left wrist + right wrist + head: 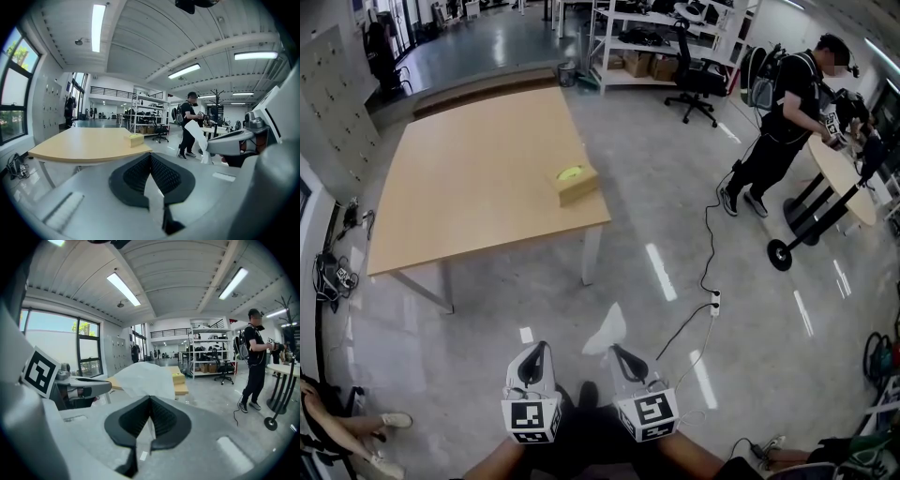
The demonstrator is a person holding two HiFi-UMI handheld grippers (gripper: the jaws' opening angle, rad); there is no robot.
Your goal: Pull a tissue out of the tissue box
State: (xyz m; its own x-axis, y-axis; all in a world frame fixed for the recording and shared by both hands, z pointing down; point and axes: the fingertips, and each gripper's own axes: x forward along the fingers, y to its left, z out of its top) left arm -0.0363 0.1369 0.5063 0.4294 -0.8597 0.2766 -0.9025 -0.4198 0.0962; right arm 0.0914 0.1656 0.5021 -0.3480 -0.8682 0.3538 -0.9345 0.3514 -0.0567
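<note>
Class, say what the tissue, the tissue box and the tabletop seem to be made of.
The tissue: thin soft paper, matt white; it drapes and creases. The tissue box: probably cardboard, tan and matt, with sharp folded edges. The tabletop: likely wood or laminate, pale and smooth; which one is unclear.

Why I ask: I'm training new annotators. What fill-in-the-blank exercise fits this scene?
1. The right gripper has its jaws shut on a white ____.
2. The tissue box sits near the edge of the wooden ____.
3. The left gripper has its jaws shut on ____.
Missing words: tissue; table; nothing.
</note>
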